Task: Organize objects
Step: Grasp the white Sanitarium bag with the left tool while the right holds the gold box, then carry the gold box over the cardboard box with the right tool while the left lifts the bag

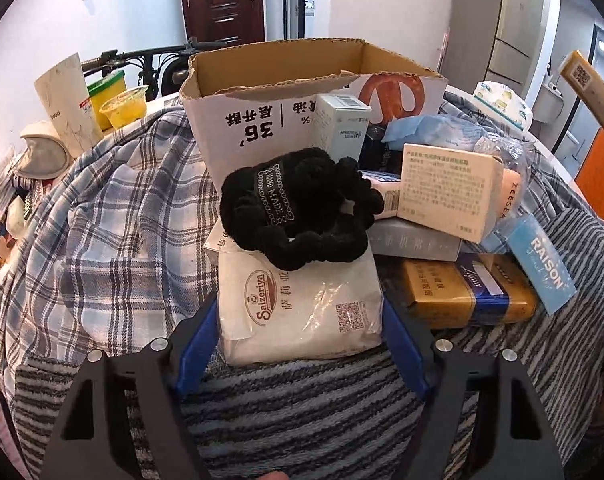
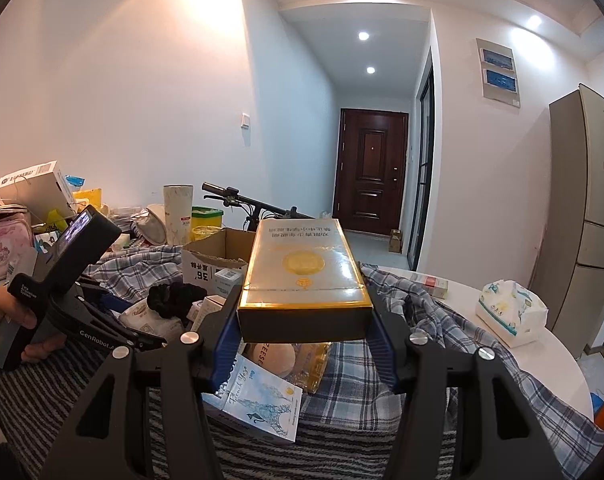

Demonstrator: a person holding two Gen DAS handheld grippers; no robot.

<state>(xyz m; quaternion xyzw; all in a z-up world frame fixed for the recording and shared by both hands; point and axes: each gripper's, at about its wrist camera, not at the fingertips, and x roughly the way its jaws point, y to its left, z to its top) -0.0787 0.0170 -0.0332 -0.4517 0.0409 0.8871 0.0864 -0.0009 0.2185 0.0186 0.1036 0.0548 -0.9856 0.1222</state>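
The left gripper (image 1: 302,344) has its blue pads on either side of a white food packet (image 1: 297,304); the packet fills the gap, but whether the pads press it or just flank it I cannot tell. A black fluffy hair tie (image 1: 297,208) lies on the packet's far end, at 12 o'clock from the pads. Only the left wrist view shows the pile behind: a torn cardboard box (image 1: 285,80) at 12 o'clock, a cream box (image 1: 446,188) at 2 o'clock and a gold-and-blue packet (image 1: 466,292) at 3 o'clock, all crowded together on a striped cloth (image 1: 302,412).

The right wrist view alone shows the right gripper (image 2: 304,320) clamped on a gold box (image 2: 302,272), held level above the pile. It also shows a hand (image 2: 5,320) gripping the left tool at 9 o'clock, and bare white tabletop (image 2: 550,360) at 3 o'clock around a tissue pack (image 2: 510,312), near the table's rounded edge. A plaid cloth (image 2: 434,344) lies between.
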